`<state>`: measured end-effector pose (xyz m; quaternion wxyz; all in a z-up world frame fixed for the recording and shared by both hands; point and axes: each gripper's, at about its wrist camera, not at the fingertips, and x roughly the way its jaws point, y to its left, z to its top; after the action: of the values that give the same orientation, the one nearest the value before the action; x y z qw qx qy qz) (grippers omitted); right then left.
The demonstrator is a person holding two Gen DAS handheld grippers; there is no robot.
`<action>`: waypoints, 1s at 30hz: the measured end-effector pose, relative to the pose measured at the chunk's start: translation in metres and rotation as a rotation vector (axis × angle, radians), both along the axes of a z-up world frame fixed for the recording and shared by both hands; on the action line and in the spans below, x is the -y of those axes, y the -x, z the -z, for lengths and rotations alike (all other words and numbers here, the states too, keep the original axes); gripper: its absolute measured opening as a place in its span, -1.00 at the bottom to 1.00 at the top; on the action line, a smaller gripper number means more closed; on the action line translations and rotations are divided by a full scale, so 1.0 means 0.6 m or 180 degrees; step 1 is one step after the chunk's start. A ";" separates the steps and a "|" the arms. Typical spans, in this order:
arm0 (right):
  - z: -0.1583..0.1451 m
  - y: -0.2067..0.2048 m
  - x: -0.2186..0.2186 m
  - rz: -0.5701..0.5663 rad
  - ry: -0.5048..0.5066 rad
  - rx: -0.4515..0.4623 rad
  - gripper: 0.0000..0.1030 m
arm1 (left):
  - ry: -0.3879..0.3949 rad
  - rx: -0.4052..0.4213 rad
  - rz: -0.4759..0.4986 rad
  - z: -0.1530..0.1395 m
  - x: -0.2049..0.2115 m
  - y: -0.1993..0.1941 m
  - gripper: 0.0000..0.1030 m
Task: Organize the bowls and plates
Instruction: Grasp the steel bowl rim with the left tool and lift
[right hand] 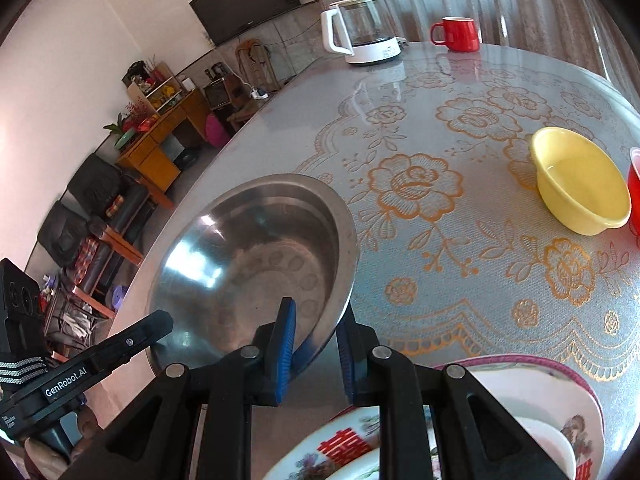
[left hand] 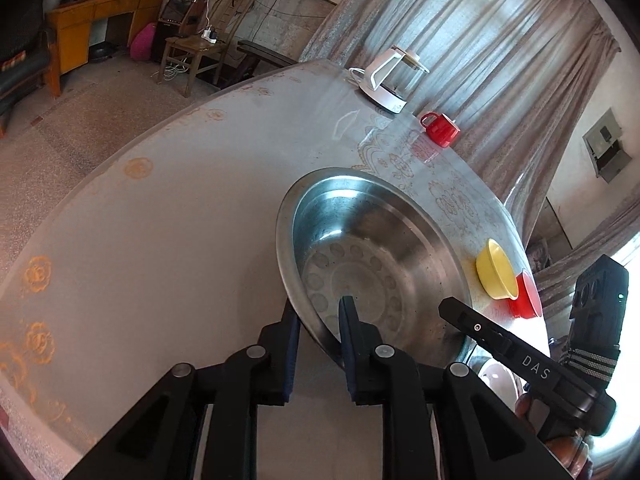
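A wide steel basin point(left hand: 380, 248) lies on the round table point(left hand: 160, 220), and both grippers hold its near rim. My left gripper point(left hand: 320, 320) is shut on the rim, one blue pad inside the basin and one outside. In the right wrist view my right gripper point(right hand: 316, 332) is shut on the same basin point(right hand: 256, 248) further round the rim. A yellow bowl point(right hand: 580, 188) and a red bowl point(right hand: 634, 184) stand beyond it to the right. Patterned plates point(right hand: 520, 400) with a white bowl lie under my right gripper.
A white electric kettle point(right hand: 360, 32) and a red mug point(right hand: 458, 34) stand at the table's far edge by the curtain. The lace-patterned cloth point(right hand: 440, 280) lies bare between the basin and the yellow bowl. Chairs, a wooden desk and a sofa stand beyond the table.
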<state>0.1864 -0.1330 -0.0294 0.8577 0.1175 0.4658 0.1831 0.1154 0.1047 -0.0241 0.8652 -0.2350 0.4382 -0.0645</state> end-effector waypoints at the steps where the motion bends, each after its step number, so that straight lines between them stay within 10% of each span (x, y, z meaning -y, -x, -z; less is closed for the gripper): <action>1: 0.002 0.007 -0.007 -0.0039 0.0001 -0.0010 -0.63 | -0.0006 0.0007 -0.0010 -0.001 -0.003 0.010 -0.61; 30: 0.007 0.062 -0.056 -0.0241 -0.0004 0.0053 -0.52 | -0.0287 0.0134 -0.0015 0.000 -0.012 0.067 -0.47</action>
<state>0.1492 -0.0994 -0.0334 0.8540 0.0988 0.4626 0.2166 0.0750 0.1121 -0.0242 0.8841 -0.1954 0.4219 -0.0476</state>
